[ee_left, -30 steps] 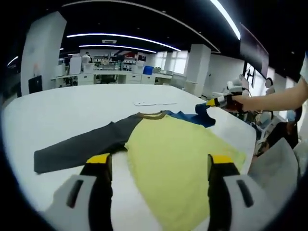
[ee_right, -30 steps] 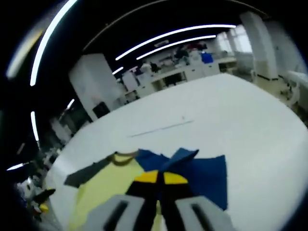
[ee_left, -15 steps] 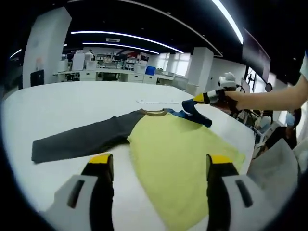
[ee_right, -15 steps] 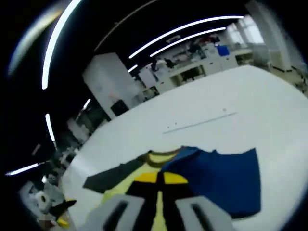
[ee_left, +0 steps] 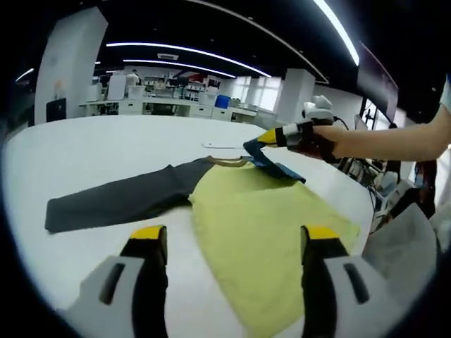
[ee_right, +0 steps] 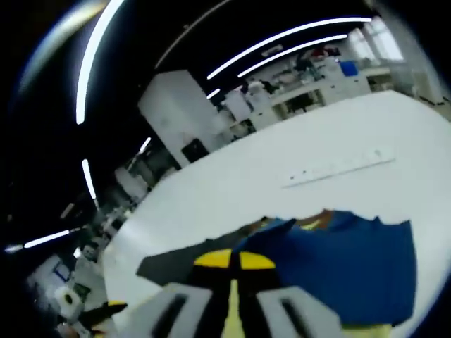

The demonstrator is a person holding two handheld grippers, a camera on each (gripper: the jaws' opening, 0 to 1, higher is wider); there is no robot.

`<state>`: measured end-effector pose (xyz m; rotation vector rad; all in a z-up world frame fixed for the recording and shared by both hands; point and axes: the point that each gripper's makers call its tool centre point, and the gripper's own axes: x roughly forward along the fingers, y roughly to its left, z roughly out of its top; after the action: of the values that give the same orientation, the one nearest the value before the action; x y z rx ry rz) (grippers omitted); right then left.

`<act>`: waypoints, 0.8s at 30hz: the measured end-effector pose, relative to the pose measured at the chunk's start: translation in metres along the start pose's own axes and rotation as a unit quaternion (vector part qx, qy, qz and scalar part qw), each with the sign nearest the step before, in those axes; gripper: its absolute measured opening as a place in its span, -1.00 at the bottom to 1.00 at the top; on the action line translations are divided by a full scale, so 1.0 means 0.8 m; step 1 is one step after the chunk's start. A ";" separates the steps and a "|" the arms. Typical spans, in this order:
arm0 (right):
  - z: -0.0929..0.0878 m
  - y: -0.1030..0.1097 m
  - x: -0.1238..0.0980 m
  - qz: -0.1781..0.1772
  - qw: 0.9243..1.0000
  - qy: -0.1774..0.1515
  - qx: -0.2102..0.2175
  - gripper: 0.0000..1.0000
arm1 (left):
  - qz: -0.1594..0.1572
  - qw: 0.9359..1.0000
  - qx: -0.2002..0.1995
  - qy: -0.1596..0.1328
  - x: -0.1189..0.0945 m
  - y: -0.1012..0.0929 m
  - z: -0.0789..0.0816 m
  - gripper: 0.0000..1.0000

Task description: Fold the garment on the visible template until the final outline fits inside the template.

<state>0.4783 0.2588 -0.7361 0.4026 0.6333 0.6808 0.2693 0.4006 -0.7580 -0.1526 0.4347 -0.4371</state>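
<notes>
One garment point(ee_left: 261, 218) lies on the white table point(ee_left: 91, 155), across the centre of the left gripper view: yellow body, one dark grey sleeve point(ee_left: 116, 201) stretched flat toward the left of the frame, one blue sleeve point(ee_left: 271, 160) at upper right.

Two grippers, both yours. Your left gripper point(ee_left: 229, 243) rises from the bottom of its view with jaws spread wide, nothing between them, its yellow tips above the near hem. Your right gripper point(ee_left: 271, 137) enters that view from the upper right, held by your hand point(ee_left: 331, 141), clenched on the blue sleeve and holding its end up off the table.

In the right gripper view, the right gripper's yellow tips point(ee_right: 232, 260) meet at lower centre, pinching blue cloth that spreads to the lower right.

One pale flat strip point(ee_right: 338, 167) lies on the table beyond the collar.
</notes>
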 end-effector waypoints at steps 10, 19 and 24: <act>-0.024 0.043 0.046 0.026 0.999 0.021 -0.006 -1.00 | 0.008 1.000 -0.007 0.006 -0.001 0.006 -0.013 0.48; -0.057 0.049 0.087 0.024 0.997 0.062 -0.030 -1.00 | 0.013 1.000 -0.017 0.008 -0.002 0.009 -0.018 0.47; -0.079 0.055 0.096 0.027 0.995 0.086 -0.040 -1.00 | 0.016 1.000 -0.021 0.010 -0.002 0.010 -0.020 0.46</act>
<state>0.4630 0.3517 -0.7906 0.2888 0.7573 0.7955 0.2636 0.4074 -0.7738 -0.1829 0.4651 -0.3992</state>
